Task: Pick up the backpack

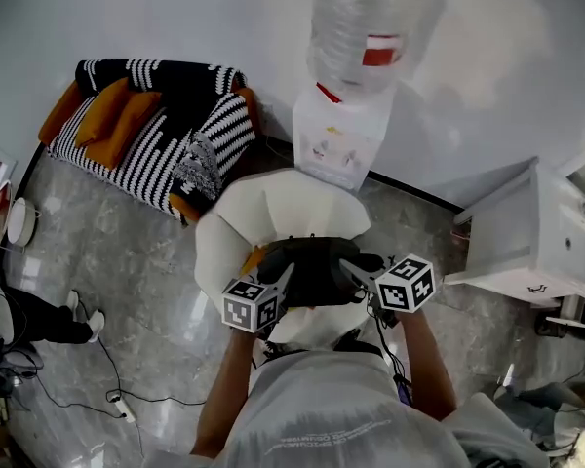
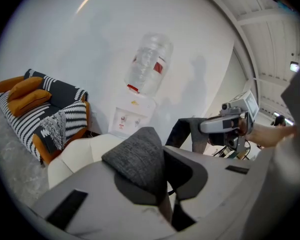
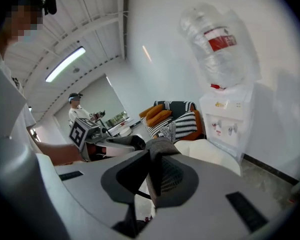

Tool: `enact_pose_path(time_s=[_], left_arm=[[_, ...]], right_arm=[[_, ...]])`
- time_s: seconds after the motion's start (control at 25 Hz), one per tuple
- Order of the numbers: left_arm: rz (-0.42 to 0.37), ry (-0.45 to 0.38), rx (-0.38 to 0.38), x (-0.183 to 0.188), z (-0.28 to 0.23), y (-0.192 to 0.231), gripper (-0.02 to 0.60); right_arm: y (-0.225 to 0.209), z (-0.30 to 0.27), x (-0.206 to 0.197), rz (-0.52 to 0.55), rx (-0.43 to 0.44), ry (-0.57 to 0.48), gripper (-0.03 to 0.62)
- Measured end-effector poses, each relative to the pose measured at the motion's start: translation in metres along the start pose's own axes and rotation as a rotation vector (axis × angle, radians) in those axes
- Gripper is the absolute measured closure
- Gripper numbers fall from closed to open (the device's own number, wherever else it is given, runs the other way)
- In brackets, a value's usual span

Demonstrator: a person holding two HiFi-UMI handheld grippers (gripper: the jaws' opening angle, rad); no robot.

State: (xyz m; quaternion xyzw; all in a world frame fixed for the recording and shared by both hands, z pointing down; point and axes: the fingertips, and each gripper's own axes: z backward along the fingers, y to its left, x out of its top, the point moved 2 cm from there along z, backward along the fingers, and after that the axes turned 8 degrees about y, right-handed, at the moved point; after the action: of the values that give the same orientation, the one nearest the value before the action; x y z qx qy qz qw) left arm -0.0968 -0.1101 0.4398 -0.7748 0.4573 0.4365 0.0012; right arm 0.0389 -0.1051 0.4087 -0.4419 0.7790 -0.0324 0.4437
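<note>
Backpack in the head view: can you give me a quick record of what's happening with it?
Item: dark grey backpack
Left gripper: shut on its fabric
Right gripper: shut on its fabric
Beneath: white chair
Behind: water dispenser, striped sofa
</note>
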Motion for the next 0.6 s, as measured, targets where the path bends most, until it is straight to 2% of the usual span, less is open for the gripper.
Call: enact_pose_path(time_s=[0.12,0.32,0.6], left_arm=[[-0.037,-0.043,-0.008,0.019,0.012,-0.009,0.546],[-0.104,-0.099,0.025,0.046,0.033,-0.016,0.546],[-0.127,-0.164,0.098,0.072,0.058,-0.013,0.546]], right_arm=[[0.007,0.011,0.012,0.027,-0.028,-0.031,0.560],[0.021,0.027,0.038,0.048,-0.043,-0.109,0.560],[0.038,0.034,0.068,0.109,-0.022,-0.165,0.560]])
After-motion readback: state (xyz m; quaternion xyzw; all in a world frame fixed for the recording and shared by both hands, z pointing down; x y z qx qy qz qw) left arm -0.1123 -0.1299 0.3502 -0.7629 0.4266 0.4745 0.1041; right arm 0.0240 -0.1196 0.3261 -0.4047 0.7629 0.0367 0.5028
